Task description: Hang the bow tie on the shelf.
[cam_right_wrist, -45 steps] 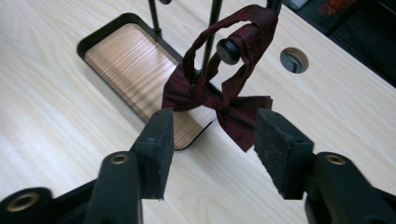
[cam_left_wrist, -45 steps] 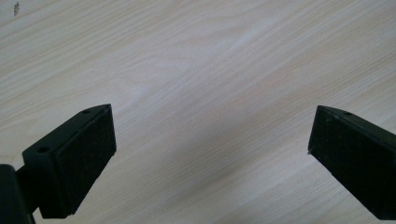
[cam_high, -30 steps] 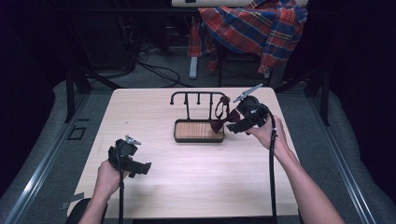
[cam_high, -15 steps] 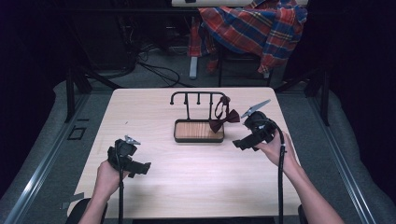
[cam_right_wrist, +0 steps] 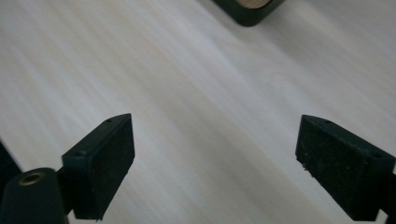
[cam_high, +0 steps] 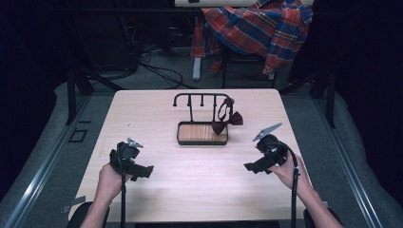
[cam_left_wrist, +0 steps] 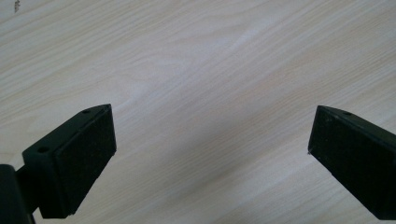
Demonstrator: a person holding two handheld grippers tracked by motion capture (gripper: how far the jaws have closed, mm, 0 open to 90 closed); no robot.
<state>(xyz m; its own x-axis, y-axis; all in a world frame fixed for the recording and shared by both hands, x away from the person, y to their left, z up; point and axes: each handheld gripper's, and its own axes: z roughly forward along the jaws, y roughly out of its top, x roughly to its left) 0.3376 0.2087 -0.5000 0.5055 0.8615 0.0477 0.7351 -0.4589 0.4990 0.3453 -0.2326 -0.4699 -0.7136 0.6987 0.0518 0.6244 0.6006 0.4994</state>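
A: At the upper centre of the high view, where is the bow tie (cam_high: 227,119) hanging?

B: It is dangling off the right end of the rack (cam_high: 201,97), up-left of the right gripper (cam_high: 252,166), the nearer one. Both the right and the left gripper (cam_high: 144,172) are gaping, clamping nothing.
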